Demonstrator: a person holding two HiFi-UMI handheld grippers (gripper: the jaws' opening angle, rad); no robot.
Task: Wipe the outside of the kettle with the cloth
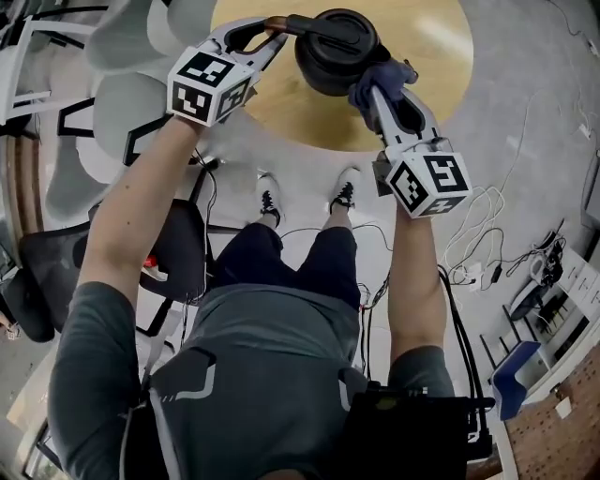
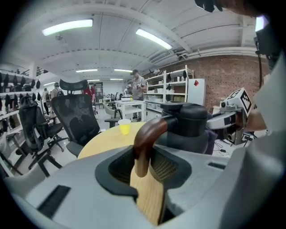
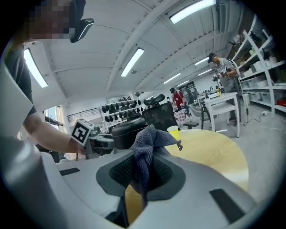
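Note:
A black kettle (image 1: 328,58) stands on a round wooden table (image 1: 441,56). Its brown curved handle (image 2: 145,136) reaches toward my left gripper (image 1: 272,26), which is shut on the handle's end. In the left gripper view the kettle's body (image 2: 190,123) rises just behind the jaws. My right gripper (image 1: 377,92) is shut on a bunched blue cloth (image 1: 384,77), and the cloth lies against the kettle's right side. In the right gripper view the cloth (image 3: 147,143) sticks up between the jaws, with the kettle (image 3: 127,132) just behind it on the left.
A yellow cup (image 2: 124,126) stands on the table beyond the kettle. Black office chairs (image 2: 76,118) ring the table's far side. Cables (image 1: 478,234) trail over the floor at my right. A white table (image 3: 221,105) and people stand farther back.

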